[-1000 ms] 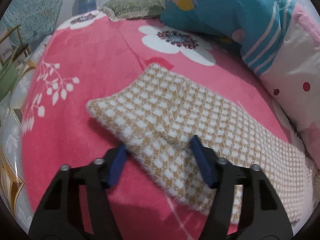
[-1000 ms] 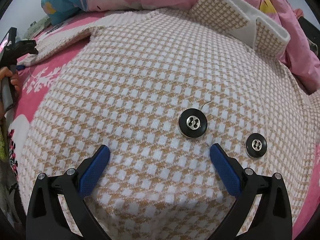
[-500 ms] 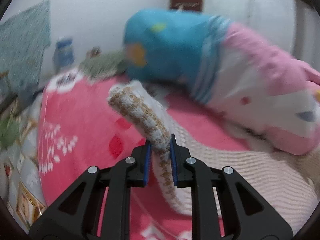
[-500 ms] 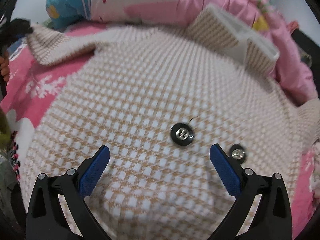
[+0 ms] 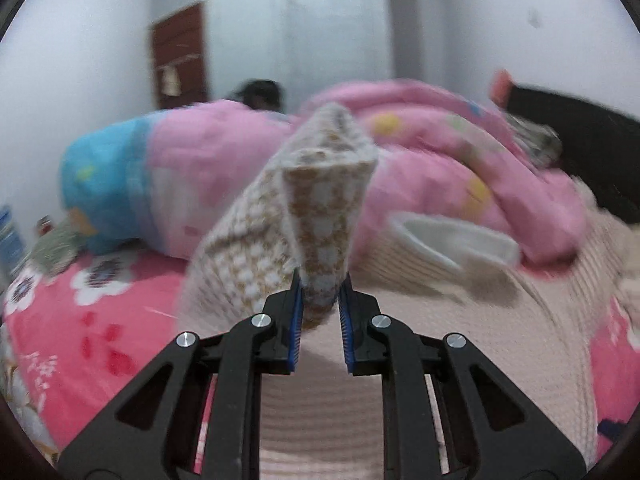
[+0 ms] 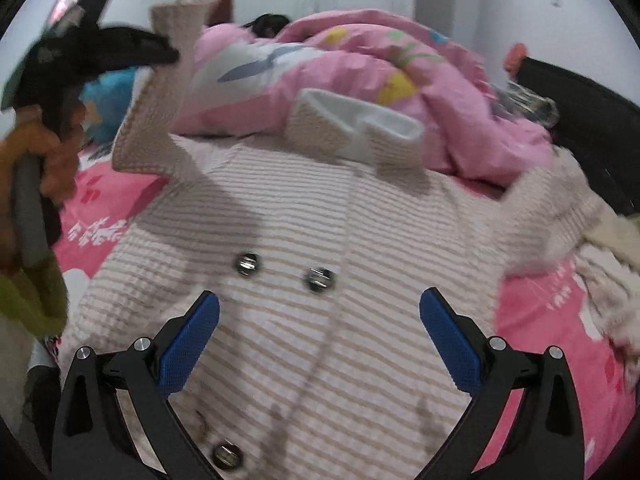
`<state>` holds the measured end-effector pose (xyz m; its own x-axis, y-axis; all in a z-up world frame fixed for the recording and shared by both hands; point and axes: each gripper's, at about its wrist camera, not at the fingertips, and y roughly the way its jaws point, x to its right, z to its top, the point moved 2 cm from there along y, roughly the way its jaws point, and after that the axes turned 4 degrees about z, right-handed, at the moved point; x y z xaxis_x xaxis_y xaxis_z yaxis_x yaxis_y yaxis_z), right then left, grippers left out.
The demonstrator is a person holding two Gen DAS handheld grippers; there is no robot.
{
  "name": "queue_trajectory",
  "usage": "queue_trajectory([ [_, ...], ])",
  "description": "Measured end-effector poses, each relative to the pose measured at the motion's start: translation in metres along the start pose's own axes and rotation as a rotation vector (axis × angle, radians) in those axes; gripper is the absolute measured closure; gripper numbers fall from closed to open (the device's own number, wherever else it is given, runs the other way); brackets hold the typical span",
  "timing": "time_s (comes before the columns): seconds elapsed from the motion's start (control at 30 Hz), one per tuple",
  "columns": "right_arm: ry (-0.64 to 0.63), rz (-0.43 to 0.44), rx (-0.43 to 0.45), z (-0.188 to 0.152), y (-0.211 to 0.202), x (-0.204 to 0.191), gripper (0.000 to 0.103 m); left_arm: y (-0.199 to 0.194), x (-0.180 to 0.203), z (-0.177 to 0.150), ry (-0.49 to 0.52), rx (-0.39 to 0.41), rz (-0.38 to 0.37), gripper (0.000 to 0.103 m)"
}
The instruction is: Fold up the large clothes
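The left gripper (image 5: 320, 300) clamps the beige checked knit coat's sleeve (image 5: 320, 216), raised toward 12 o'clock; the right gripper (image 6: 320, 332) is wide open, empty, above the coat.

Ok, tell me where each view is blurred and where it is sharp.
Left wrist view: the quilt and room smear, while the left tongs and pinched sleeve look sharper. Right wrist view: the coat streaks; the open right tongs stay crisp.
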<state>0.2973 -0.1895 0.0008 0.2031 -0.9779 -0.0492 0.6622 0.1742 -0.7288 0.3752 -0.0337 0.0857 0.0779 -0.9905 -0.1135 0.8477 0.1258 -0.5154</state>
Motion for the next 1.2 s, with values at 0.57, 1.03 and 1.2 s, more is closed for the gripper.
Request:
queue_trajectory([
  [0.57, 0.106, 0.037, -0.252, -0.057, 0.078, 0.069, 0.005, 0.006, -0.008, -0.082, 0.011, -0.257, -0.281, 0.033],
  [1.03, 0.241, 0.449, -0.195, 0.076, 0.091, 0.058, 0.005, 0.091, -0.086, -0.112, 0.007, -0.404, 0.077, 0.033],
  [1.2, 0.370, 0.519, -0.319, 0.081, 0.158, 0.045, 0.029, 0.103, -0.086, -0.120, 0.005, -0.421, 0.068, 0.035],
])
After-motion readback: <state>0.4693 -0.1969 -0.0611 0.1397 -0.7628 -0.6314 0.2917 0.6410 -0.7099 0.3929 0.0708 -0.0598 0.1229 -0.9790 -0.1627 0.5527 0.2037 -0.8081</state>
